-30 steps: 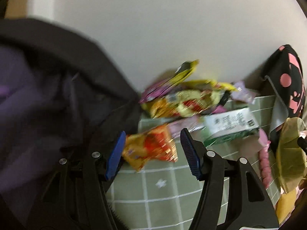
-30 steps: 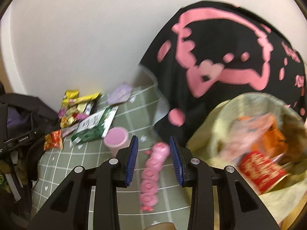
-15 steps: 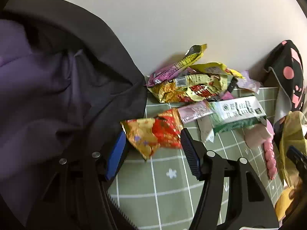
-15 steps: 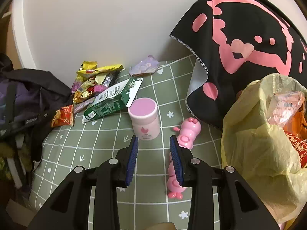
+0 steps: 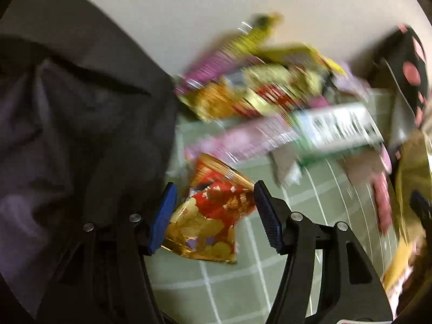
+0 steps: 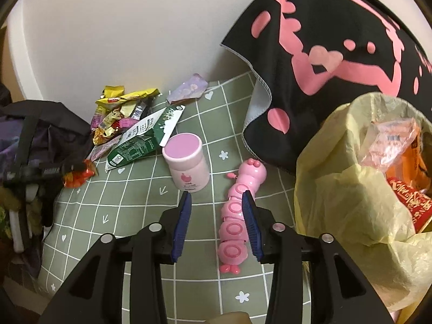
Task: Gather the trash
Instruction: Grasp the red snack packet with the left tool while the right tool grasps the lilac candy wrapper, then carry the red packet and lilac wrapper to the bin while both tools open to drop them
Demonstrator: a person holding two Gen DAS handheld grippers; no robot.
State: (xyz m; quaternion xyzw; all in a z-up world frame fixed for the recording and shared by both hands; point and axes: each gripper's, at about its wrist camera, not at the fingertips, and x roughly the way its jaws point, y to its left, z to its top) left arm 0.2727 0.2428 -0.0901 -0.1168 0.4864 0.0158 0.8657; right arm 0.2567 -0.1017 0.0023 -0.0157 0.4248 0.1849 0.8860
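Observation:
A red and gold snack wrapper (image 5: 210, 210) lies on the green checked mat (image 5: 243, 291), between the fingers of my left gripper (image 5: 214, 186). That gripper is open and its blue pads flank the wrapper without squeezing it. Behind it, blurred, lies a pile of wrappers (image 5: 256, 91) and a green and white carton (image 5: 334, 129). My right gripper (image 6: 216, 197) hovers low over the mat; its jaws are opening with nothing between them. A pink-lidded jar (image 6: 187, 162) stands just ahead of its left finger, and a pink caterpillar toy (image 6: 235, 216) lies by its right finger. A yellow trash bag (image 6: 351, 202) holding wrappers gapes at the right.
A black and purple bag (image 5: 67, 135) bulks at the left edge of the mat. A black cloth with pink print (image 6: 337, 54) drapes at the back right. A white wall (image 6: 121, 27) stands behind the wrapper pile (image 6: 121, 113). Bare mat (image 6: 121, 216) lies at the front left.
My left gripper has dropped forward so the red wrapper now sits between its fingers. My right gripper swung left from the yellow bag and lowered toward the jar and toy; its jaws spread a little.

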